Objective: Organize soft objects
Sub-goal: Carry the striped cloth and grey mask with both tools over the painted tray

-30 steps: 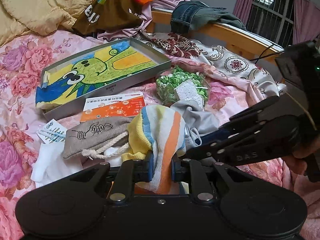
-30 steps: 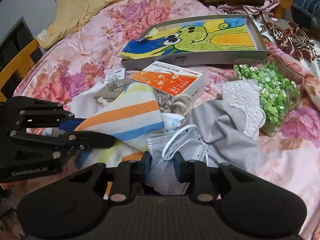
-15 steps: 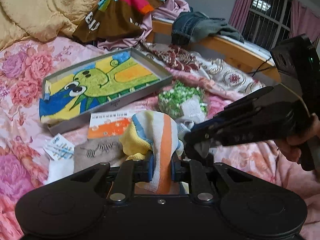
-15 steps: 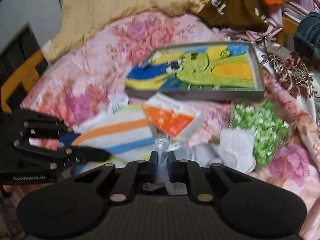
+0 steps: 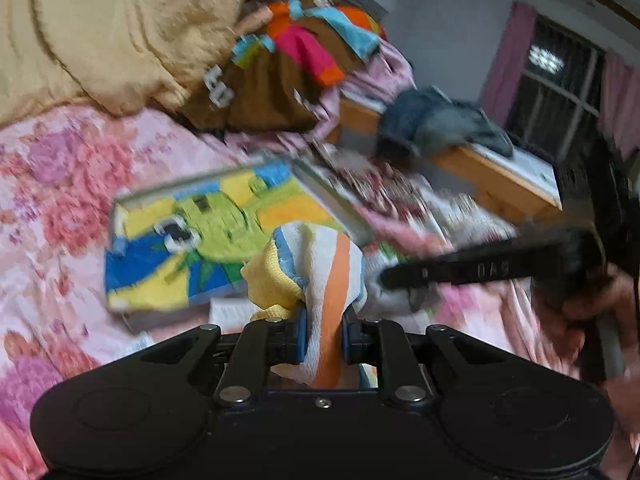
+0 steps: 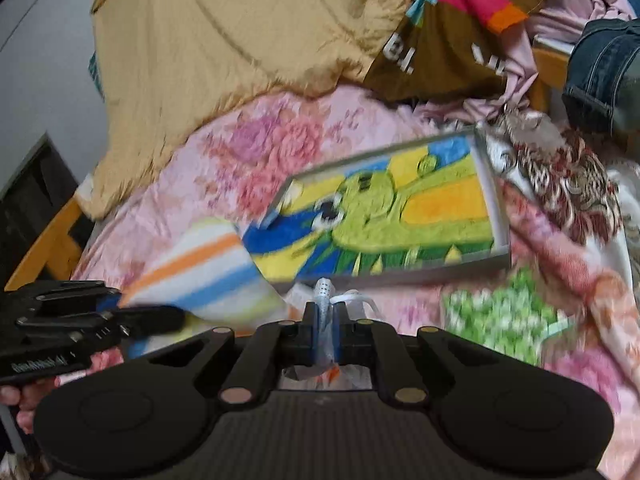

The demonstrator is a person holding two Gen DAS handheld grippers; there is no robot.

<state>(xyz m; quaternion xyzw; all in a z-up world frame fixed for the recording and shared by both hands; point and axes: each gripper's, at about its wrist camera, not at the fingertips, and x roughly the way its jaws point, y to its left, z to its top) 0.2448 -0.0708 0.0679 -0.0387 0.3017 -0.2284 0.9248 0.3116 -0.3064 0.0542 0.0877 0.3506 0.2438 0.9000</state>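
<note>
the striped towel (image 5: pixel 320 276), white with orange, blue and yellow bands, is pinched in the left hand-held gripper (image 5: pixel 323 334), bunched up above the jaws and hanging free over the bed (image 5: pixel 60 184). in the right wrist view the same towel (image 6: pixel 200 276) spreads out in front of the left hand-held gripper (image 6: pixel 160 320), off to the left. the right hand-held gripper (image 6: pixel 325 332) has its jaws clamped tight on a thin face mask (image 6: pixel 325 300), pale blue with white ear loops poking out beside the pads. from the left view the right hand-held gripper (image 5: pixel 390 280) reaches in from the right, a hand (image 5: pixel 592 296) wrapped round its grip, a grey scrap dangling beneath. behind both lies a shallow grey tray (image 6: pixel 494 200) with a green cartoon picture in it, flat on the pink flowered bedspread. a bag of green bits (image 6: pixel 500 316) sits near the tray's lower right. a yellow quilt (image 6: pixel 240 40) is heaped at the head of the bed, colourful clothes (image 5: pixel 288 76) piled beside it. everything is blurred.
</note>
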